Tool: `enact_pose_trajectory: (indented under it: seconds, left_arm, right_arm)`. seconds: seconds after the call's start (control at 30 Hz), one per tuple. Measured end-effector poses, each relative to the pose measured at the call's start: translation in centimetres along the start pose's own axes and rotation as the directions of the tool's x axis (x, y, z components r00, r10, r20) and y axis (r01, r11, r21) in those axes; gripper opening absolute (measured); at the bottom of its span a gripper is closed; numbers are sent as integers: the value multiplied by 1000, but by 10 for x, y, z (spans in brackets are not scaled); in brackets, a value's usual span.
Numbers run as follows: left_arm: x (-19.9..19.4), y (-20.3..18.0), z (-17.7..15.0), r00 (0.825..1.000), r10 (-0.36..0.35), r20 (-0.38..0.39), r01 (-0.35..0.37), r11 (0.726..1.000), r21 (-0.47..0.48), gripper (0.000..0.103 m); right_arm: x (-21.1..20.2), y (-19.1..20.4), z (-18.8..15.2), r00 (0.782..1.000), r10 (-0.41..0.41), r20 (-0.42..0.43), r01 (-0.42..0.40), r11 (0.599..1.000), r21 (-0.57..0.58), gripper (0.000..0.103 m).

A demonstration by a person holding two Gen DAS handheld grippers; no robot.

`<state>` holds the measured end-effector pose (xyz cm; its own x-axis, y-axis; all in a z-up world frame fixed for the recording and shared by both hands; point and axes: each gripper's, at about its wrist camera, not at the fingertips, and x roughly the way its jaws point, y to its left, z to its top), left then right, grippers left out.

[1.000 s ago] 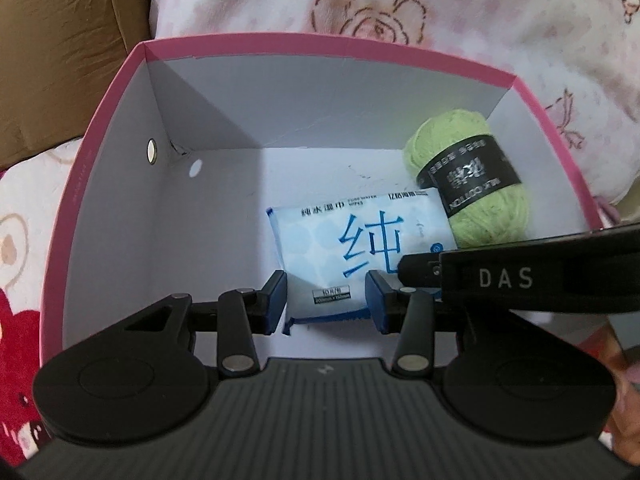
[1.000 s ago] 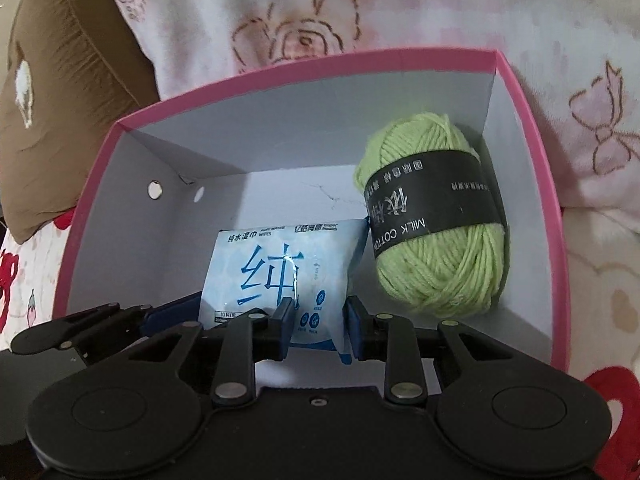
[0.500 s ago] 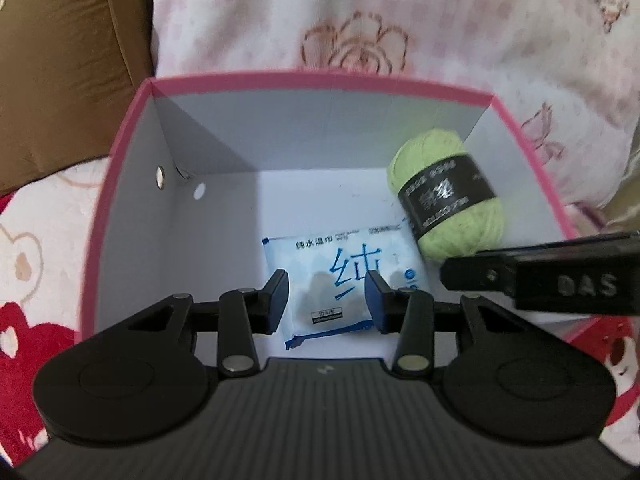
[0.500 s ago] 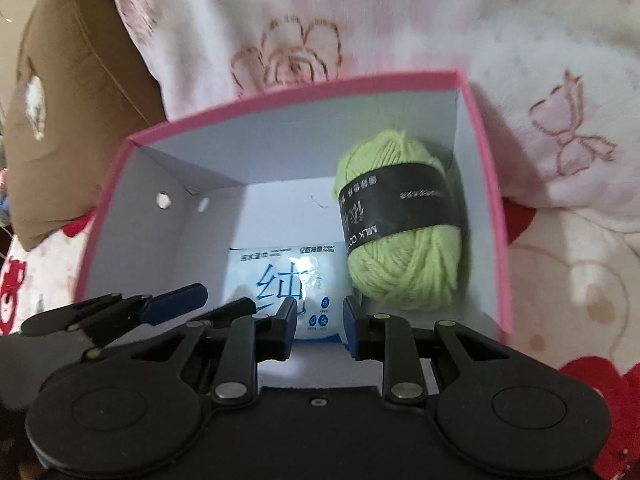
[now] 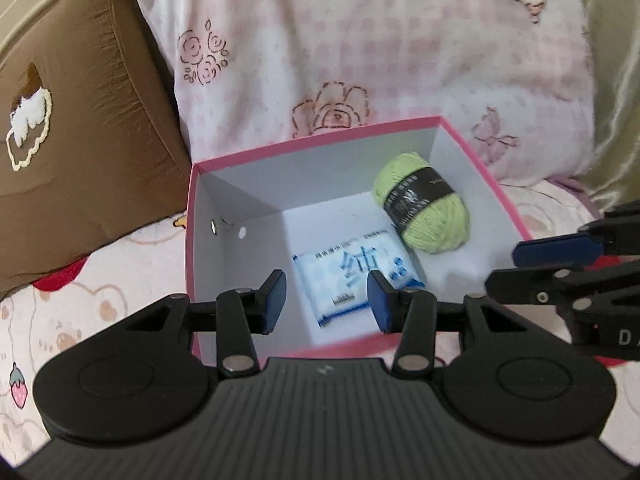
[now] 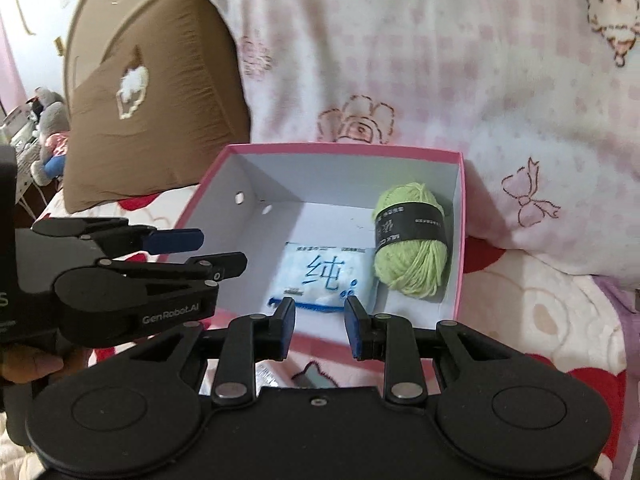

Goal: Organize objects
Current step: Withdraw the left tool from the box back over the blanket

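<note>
A pink box (image 5: pixel 312 148) with a white inside sits open on the bed. In it lie a ball of green yarn (image 5: pixel 432 220) with a black band, against the right wall, and a flat blue-white pack of wipes (image 5: pixel 352 276) on the floor. My left gripper (image 5: pixel 326 300) hovers over the box's near rim, jaws open and empty. The right gripper (image 5: pixel 520 264) juts in from the right. From the right wrist, the box (image 6: pixel 340 148), yarn (image 6: pixel 412 268) and wipes (image 6: pixel 320 276) show again. My right gripper (image 6: pixel 320 320) hangs above the near rim, drawn to a narrow gap, holding nothing. The left gripper (image 6: pixel 208 250) is beside it.
A brown cushion (image 5: pixel 80 152) leans at the left behind the box. A pink-and-white floral pillow (image 5: pixel 360 60) stands right behind it. The box rests on a bedspread (image 5: pixel 100 280) printed with bears. A hand (image 6: pixel 32 364) holds the left gripper. Plush toys (image 6: pixel 48 120) sit far left.
Both grippers have risen and drawn back out of the box, which now looks smaller and lower. The left jaws stand a little wider. Yarn and wipes lie where they were.
</note>
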<state>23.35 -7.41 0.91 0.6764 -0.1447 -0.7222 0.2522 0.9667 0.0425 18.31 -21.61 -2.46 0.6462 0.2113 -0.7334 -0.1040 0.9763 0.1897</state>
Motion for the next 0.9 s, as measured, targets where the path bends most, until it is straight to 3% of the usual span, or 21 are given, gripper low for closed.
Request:
enact_pose_trajectory:
  seconds: [0.3, 0.7, 0.8, 0.9]
  left_arm:
    - [-75, 6, -7, 999, -48, 11, 48, 999, 8, 45]
    - [-146, -4, -17, 996, -84, 5, 84, 993, 82, 50]
    - [-158, -6, -20, 996, -90, 14, 89, 992, 90, 51]
    - [-170, -6, -26, 997, -68, 41, 63, 993, 100, 55]
  right_arm:
    - [-54, 26, -14, 999, -13, 44, 18, 995, -94, 31]
    - [-102, 54, -34, 1000, 1, 21, 3, 987, -163, 35]
    - [-110, 64, -39, 1000, 5, 24, -1, 982, -188, 45]
    - [-118, 73, -46, 998, -18, 56, 30, 977, -210, 62]
